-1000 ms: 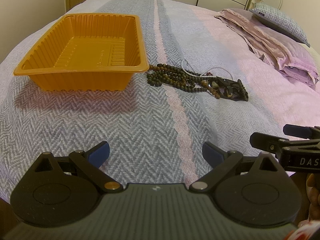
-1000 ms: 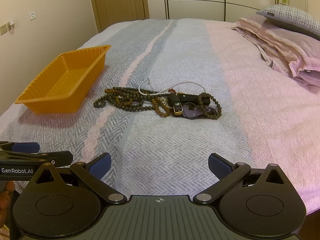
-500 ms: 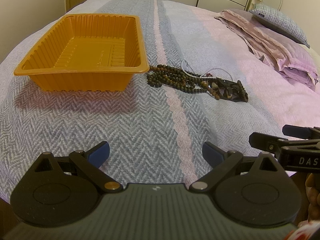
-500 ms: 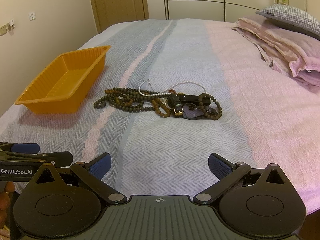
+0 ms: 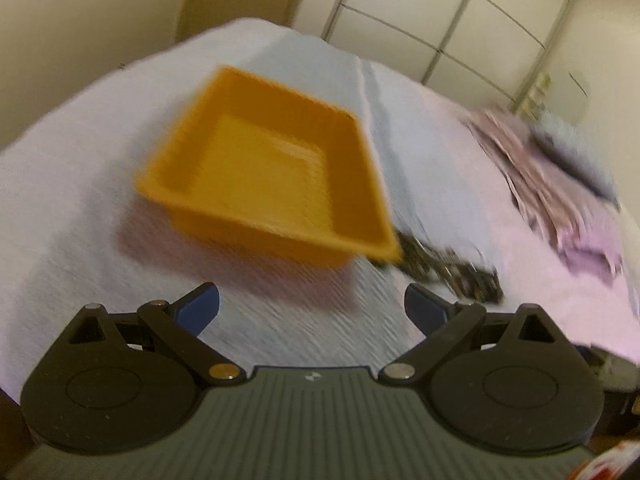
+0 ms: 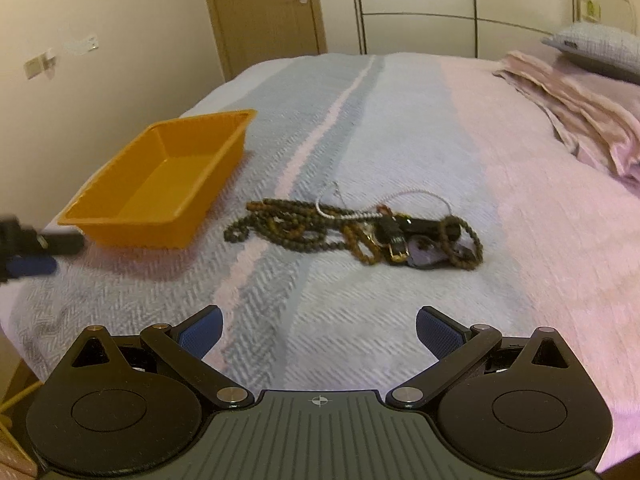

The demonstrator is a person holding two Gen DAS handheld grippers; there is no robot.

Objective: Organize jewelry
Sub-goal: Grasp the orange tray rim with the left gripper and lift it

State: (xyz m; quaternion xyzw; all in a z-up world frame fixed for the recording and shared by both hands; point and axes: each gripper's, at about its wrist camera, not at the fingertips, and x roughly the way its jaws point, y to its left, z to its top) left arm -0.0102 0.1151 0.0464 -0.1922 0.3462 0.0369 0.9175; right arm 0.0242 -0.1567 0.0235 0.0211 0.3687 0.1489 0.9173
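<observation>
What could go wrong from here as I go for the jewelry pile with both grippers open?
The bead strands, thin white chain and dark strap piece lie tangled, so one pinch may drag the whole heap. The light orange tray sits unsecured on soft bedding; the left gripper, close by and blurred, could knock it.

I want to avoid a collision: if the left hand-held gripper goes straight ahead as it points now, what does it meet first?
Probably the orange tray; the left hand-held gripper, open, points at its near wall. The picture is blurred, so depth is uncertain.
</observation>
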